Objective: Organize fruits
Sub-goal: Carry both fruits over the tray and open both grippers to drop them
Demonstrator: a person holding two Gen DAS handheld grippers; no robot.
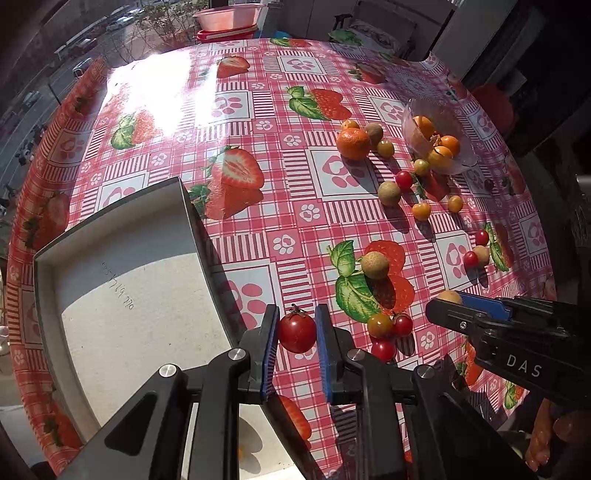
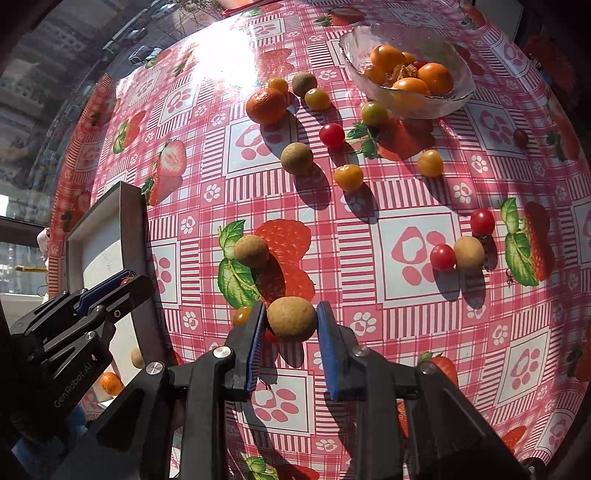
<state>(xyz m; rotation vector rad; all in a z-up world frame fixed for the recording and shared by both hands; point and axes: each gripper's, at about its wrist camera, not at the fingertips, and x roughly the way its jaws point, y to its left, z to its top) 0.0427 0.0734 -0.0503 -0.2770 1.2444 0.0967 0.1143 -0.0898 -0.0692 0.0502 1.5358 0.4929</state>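
Fruits lie scattered over the right half of a round counter [image 1: 280, 122] covered with a glossy red-and-white checked oilcloth printed with strawberries, leaves and paw marks; strong sunlight glares off its far left part and throws long shadows toward the near side. Left claw [image 1: 296, 332] grips a red cherry tomato [image 1: 297, 333] between its blue pads, just beside the right wall of a grey rectangular tray [image 1: 110, 280] that sits at the near left of the counter. Right claw [image 2: 291, 319] is clenched on a tan longan [image 2: 291, 318], held above the cloth near a printed strawberry. In the right wrist view a small orange fruit [image 2: 110, 383] and a tan fruit [image 2: 137, 357] lie near the tray's near end, though whether inside it cannot be told. Far right, a clear glass bowl [image 2: 458, 98] holds several orange fruits; a mandarin [image 2: 266, 105] lies to its left with smaller yellow and brown fruits just beside it. Between bowl and claws lie further longans, red cherry tomatoes and yellow-orange berries, some touching in pairs, others well apart. Beyond the far edge of the counter stands a pink basin [image 1: 229, 16]. Through glass at the far left, a street with parked cars [image 1: 83, 44] appears well below. A chair back with a patterned cushion [image 1: 373, 33] stands at the far right.
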